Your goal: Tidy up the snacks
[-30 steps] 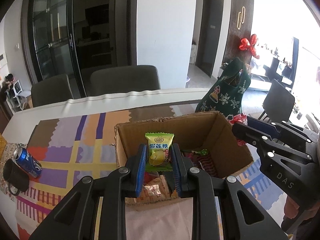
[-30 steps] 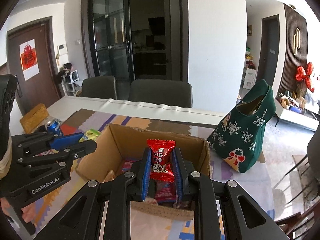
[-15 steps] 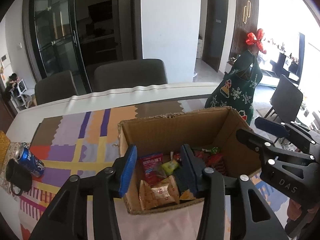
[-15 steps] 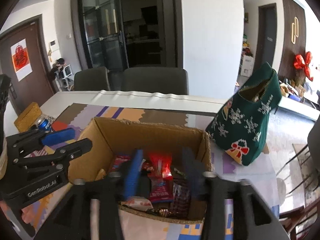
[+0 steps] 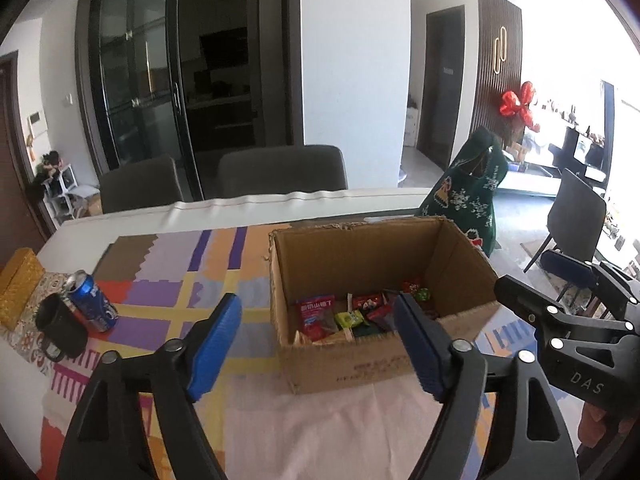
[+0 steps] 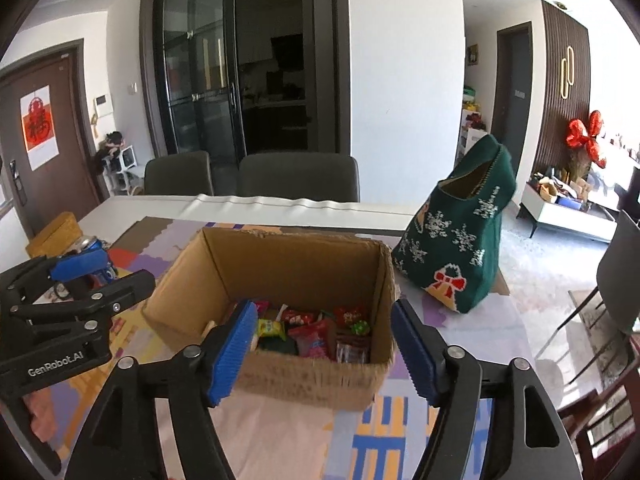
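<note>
An open cardboard box (image 5: 360, 256) (image 6: 296, 268) stands on the patterned tablecloth with several snack packets inside. Among them are a red packet (image 5: 316, 316) (image 6: 312, 338) and a yellow-green candy (image 5: 352, 318) (image 6: 270, 328). My left gripper (image 5: 318, 308) hovers before the box's near wall; its jaws are opening and nothing is between the blue pads. My right gripper (image 6: 324, 312) hovers at the same near wall, jaws also opening and empty. Each gripper shows in the other's view: the right gripper (image 5: 528, 272) beside the box's right side, the left gripper (image 6: 116, 270) off its left side.
A blue soda can (image 5: 90, 300) and a black mug (image 5: 60, 328) lie at the table's left, beside a yellow box (image 5: 16, 284). A green knitted Christmas bag (image 6: 460, 248) stands right of the cardboard box. Two grey chairs (image 6: 300, 176) sit behind the table.
The left gripper let go of a yellow-green packet and the right a red one; both dropped into the box. Both jaws spread wide and both grippers drew back from the box.
</note>
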